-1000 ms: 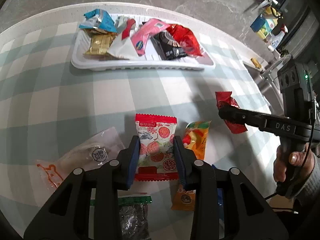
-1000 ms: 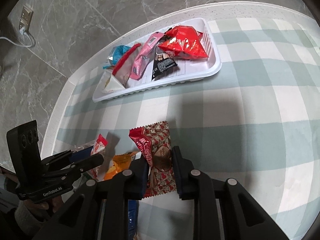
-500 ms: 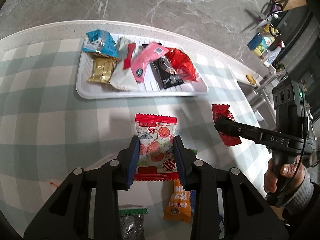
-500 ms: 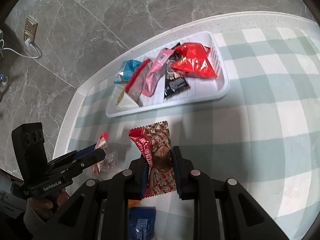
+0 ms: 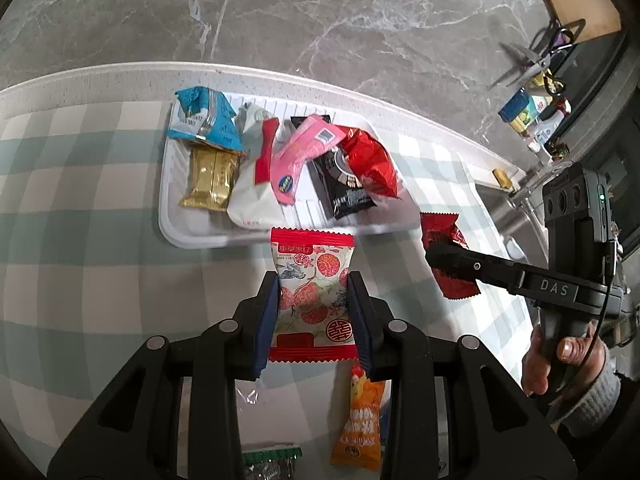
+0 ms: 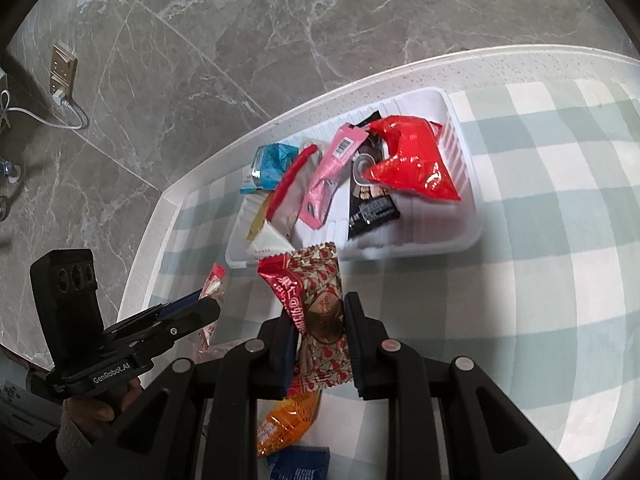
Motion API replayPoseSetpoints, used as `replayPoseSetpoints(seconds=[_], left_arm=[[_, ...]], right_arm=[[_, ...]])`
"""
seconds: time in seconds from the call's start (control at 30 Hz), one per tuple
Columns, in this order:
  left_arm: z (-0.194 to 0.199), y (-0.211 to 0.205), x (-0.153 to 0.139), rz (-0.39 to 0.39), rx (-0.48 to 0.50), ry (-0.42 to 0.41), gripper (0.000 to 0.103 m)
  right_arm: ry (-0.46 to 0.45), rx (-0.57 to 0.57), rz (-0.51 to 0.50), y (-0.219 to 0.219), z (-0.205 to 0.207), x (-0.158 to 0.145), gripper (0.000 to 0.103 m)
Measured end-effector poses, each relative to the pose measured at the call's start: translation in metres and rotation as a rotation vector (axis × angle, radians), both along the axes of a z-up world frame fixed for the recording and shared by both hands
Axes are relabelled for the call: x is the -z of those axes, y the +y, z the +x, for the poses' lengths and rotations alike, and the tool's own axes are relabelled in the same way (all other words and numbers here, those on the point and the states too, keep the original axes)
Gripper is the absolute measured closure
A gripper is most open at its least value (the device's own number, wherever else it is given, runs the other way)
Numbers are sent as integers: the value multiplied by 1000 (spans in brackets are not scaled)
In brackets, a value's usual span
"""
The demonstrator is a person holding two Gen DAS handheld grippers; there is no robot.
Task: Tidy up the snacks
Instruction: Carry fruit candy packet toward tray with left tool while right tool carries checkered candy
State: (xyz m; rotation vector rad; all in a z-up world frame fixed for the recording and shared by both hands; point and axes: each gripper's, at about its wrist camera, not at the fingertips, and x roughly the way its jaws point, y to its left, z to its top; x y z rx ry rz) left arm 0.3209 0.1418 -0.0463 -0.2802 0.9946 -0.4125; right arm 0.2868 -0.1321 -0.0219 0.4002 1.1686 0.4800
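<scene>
The left gripper [image 5: 312, 304] holds a white packet [image 5: 311, 280] with red fruit print between its blue pads, above the checked cloth [image 5: 80, 240] and just before the near edge of the white tray [image 5: 192, 236]. The right gripper [image 6: 320, 332] is closed on a red packet [image 6: 316, 300] with a heart pattern, also in the air near the tray [image 6: 464, 236]. In the tray lie a blue, a gold, a pink, a black and a shiny red bag [image 5: 370, 164]. An orange packet [image 5: 360, 420] lies on the cloth below the left gripper.
</scene>
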Motion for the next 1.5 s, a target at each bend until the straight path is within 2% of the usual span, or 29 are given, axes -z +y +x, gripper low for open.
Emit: replayPoseSetpoints(seconds=[0.73,1.5], left_arm=[[27,-4,-6,1,-20,-10,72],[63,-16,-14,17,-17,-30,72]], right_arm=[[3,-3,24,5,20,0,79],[-4,-17,33,20,63,2,79]])
